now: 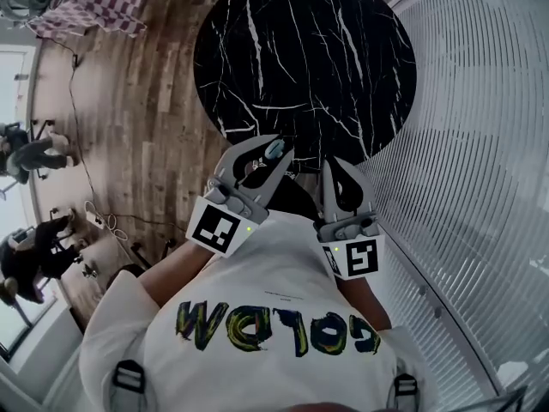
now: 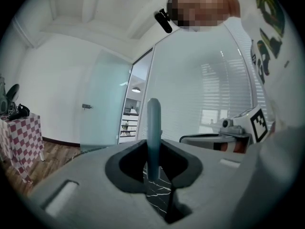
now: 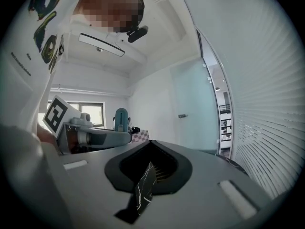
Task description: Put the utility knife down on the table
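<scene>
The right hand-held gripper (image 3: 148,167) jaws pressed together (nothing between); utility knife (image 3: 121,120) upright at left.

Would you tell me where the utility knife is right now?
The knife is gripped in the left gripper's jaws, at the left in the head view, over the near edge of the black table.

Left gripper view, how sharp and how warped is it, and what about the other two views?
Left gripper view: fisheye with black corners; the near utility knife looks soft, the glass wall bows. Right gripper view: same rounding, the blinds curve. Head view: the round table is sharp, the floor bends at the edges.
</scene>
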{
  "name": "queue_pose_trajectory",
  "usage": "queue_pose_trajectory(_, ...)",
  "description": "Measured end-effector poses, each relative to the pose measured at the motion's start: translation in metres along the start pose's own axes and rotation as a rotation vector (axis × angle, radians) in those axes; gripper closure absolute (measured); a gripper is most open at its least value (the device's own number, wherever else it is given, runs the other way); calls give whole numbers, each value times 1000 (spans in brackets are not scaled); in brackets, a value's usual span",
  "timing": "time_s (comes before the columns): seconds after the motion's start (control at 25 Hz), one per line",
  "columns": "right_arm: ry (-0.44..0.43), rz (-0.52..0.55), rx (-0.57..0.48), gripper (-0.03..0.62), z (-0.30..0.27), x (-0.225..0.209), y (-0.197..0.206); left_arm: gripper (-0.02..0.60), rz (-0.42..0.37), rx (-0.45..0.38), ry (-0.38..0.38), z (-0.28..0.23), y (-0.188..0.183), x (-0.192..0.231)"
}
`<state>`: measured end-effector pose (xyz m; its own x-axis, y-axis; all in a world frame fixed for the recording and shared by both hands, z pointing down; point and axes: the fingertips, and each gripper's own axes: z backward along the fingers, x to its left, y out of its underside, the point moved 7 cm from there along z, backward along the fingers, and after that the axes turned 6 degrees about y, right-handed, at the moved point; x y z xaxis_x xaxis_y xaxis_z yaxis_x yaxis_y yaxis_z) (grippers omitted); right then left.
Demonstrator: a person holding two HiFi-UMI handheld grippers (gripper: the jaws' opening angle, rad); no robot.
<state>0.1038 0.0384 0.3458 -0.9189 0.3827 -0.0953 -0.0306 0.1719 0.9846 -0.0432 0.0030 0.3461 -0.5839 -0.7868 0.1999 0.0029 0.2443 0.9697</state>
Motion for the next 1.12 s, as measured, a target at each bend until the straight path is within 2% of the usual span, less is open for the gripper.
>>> queue_pose_trajectory(0.32, 10, -3, 57, 592, -12, -11, 23, 506, 15, 63, 1, -12, 19, 15)
queue_pose_trajectory(0.56, 9, -16, 90, 592, -19, -16, 40, 506, -18, 148, 25, -23, 40, 21)
queue_pose_trajectory(0.84, 16, -3, 137, 592, -33, -26, 68, 506, -38, 307, 36, -44, 81, 34)
queue_pose_trajectory(0.96, 8, 51, 176, 592, -42, -29, 89, 506, -67, 388, 43, -56, 107, 40)
queue_pose_trajectory(1.12, -15, 121, 264, 592, -51, -32, 124, 506, -68, 490, 58, -67, 144, 45)
